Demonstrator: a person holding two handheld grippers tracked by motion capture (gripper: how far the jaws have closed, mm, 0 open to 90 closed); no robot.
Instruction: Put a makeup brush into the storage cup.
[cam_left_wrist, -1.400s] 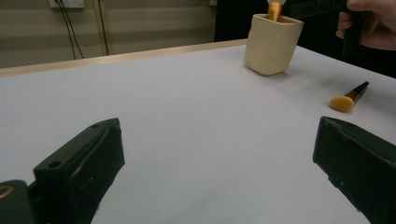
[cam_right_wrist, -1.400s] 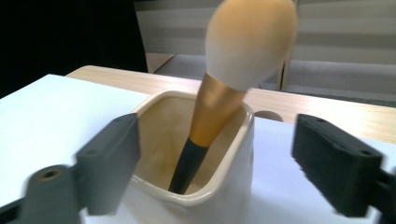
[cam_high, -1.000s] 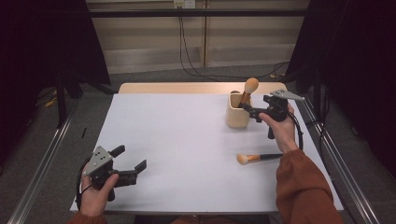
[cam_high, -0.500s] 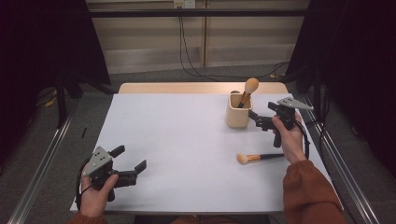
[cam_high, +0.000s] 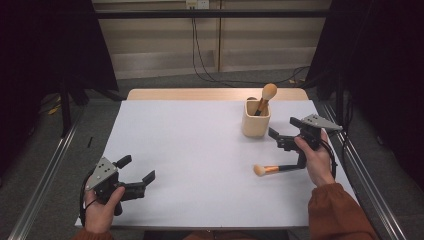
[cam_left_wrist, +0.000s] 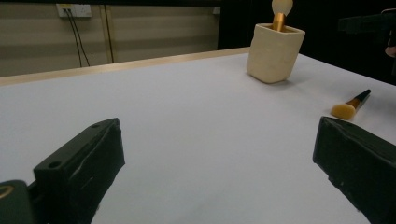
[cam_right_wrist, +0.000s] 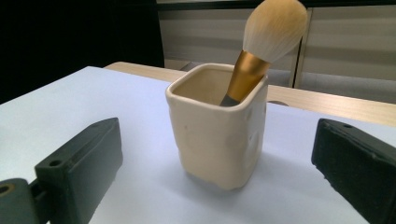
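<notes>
Two brushes: one (cam_high: 265, 98) in cup (cam_high: 255, 125), one (cam_high: 274, 169) lying flat.

No readable text, label, brand, number or sign was found in any view. The cream cup (cam_right_wrist: 217, 135), the brush standing in it (cam_right_wrist: 261, 46), the brush lying on the tabletop (cam_high: 276, 169) and the tabletop (cam_high: 190, 150) itself all carried plain, unmarked surfaces. The wall socket (cam_left_wrist: 72, 9) was too small and blurred to show any marking.
</notes>
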